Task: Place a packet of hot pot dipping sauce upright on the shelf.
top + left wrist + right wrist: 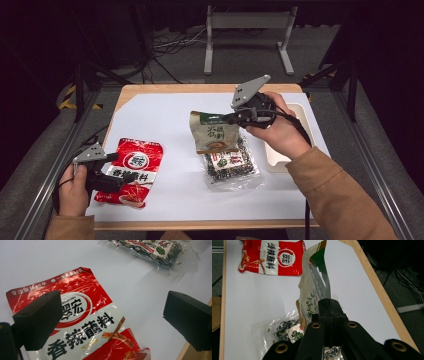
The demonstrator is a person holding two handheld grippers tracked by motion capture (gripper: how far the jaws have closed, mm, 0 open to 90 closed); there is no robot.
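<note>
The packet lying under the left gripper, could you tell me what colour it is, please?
The packet is red with a white band and black characters, clearest in the left gripper view.

Red packet (pixel 85 325): "香辣蘸料", logo "翠宏", top line "一年卖出10亿". Green pouch (pixel 215 132) print unreadable.

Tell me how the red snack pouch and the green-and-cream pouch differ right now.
The red pouch lies flat on the white sheet; the green-and-cream pouch is lifted at one edge. The right gripper is shut on the green-and-cream pouch, while the left gripper hangs open over the red pouch. The green-and-cream pouch overlaps the clear seaweed pack; the red pouch lies alone. Both are printed, sealed pouches.
</note>
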